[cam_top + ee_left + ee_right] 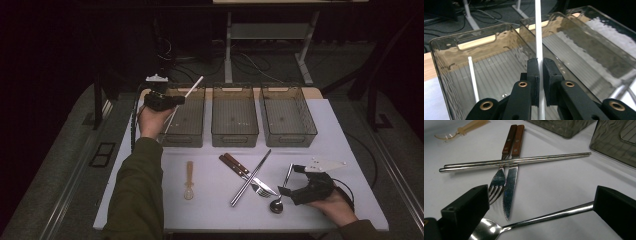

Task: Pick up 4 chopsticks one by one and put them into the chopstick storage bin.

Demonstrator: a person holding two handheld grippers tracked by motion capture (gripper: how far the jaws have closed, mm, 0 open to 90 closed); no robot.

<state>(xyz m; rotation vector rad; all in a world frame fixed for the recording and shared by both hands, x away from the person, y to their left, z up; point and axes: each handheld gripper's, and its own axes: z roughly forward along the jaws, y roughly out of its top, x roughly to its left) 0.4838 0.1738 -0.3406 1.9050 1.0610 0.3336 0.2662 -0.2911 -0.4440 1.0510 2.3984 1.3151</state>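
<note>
Left gripper (541,82), jaws pinched on a white chopstick (538,30), hovers over the near end of the left bin (186,117); the stick rises steeply between the pads and slants up across that bin's far rim in the high view. One second white chopstick (473,78) already leans inside the left bin, against its left wall.

Three smoky clear bins stand in a row: the left bin, a middle bin (234,116) just beside it, and a right bin (287,116) beyond that. Nearer the person than the left bin lie, counted: one pale plastic spoon (188,181), one wood-handled fork (499,178) and one wood-handled knife (510,187) side by side, two metal chopsticks (516,160) crossing over both, and one metal spoon (536,218).

Right gripper (539,212), jaws spread wide, rests far to the right of the left bin, straddling the metal spoon's handle without pressing it. Bare tabletop (210,207) lies between the cutlery and the near edge.
</note>
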